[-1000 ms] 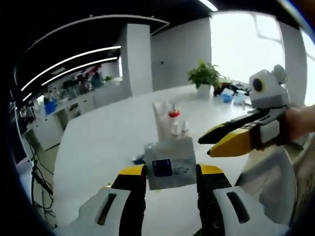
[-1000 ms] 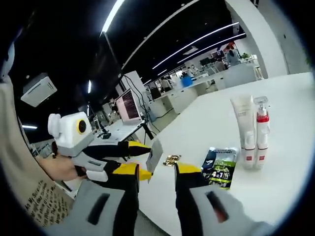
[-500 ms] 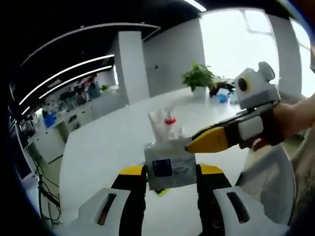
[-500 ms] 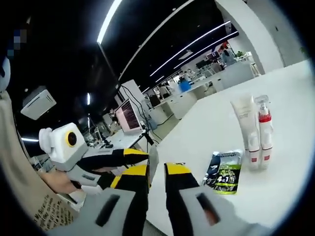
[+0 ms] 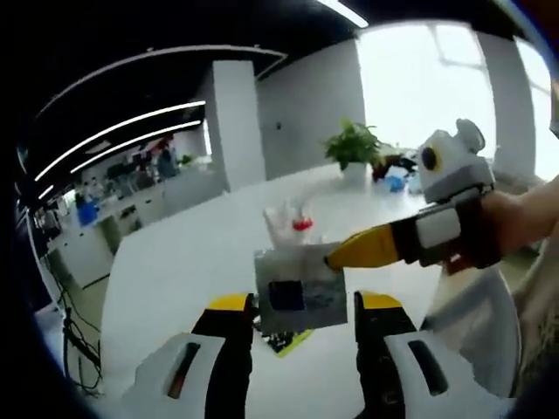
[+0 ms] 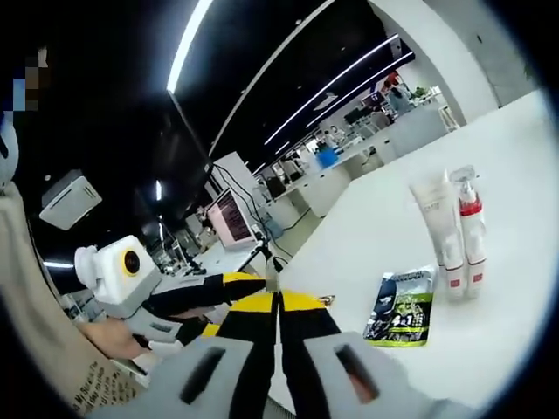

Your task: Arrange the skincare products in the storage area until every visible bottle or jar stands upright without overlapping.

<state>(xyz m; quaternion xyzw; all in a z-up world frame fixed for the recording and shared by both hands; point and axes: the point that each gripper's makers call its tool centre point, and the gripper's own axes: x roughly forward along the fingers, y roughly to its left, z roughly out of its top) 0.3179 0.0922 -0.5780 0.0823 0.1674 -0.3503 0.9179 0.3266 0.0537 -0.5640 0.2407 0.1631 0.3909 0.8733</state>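
Since a second ago the right gripper (image 6: 278,305) has been closing, and its yellow-tipped jaws are now pinching the edge of the flat, translucent sachet (image 5: 300,292), coming in from the right in the left gripper view. The left gripper (image 5: 297,319) is clamping that same sachet between its own jaws, above the smooth white table (image 6: 489,288). On the table a glossy green pouch (image 6: 402,307) is lying flat beside a white tube (image 6: 436,229) and a red-collared pump bottle (image 6: 469,231).
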